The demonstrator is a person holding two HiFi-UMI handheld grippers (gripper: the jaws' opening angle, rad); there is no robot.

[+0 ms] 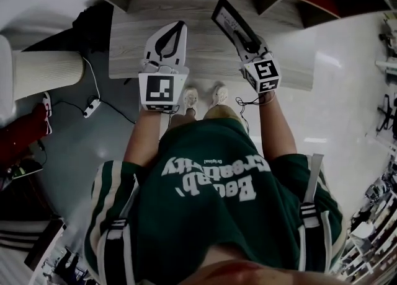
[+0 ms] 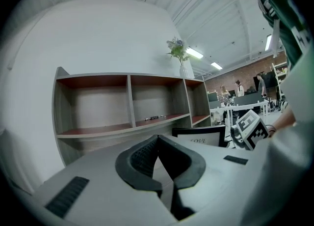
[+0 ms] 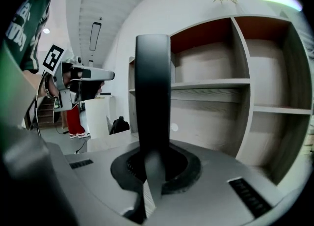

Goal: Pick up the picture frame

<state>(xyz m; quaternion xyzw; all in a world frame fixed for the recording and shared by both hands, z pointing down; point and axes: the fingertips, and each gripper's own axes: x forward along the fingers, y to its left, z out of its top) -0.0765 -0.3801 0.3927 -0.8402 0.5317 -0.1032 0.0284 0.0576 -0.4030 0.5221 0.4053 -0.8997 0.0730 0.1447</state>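
Observation:
The picture frame (image 1: 231, 20) is black-rimmed and hangs above the wooden tabletop (image 1: 136, 54), tilted up and to the left. My right gripper (image 1: 251, 45) is shut on its lower edge. In the right gripper view the frame (image 3: 153, 92) stands edge-on as a dark upright bar rising from between the pads, at my right gripper (image 3: 153, 158). From the left gripper view I see the frame's (image 2: 198, 136) white face with lettering, beside the right gripper's marker cube (image 2: 250, 129). My left gripper (image 1: 180, 26) hovers to the frame's left; its jaws (image 2: 158, 139) meet at the tips with nothing between them.
A wooden shelf unit (image 2: 130, 104) with red-backed cubbies stands behind the table, a pen (image 2: 152, 118) on one shelf and a vase of flowers (image 2: 179, 55) on top. A white ribbed cylinder (image 1: 46, 73) and a power strip (image 1: 92, 107) are at the left on the floor.

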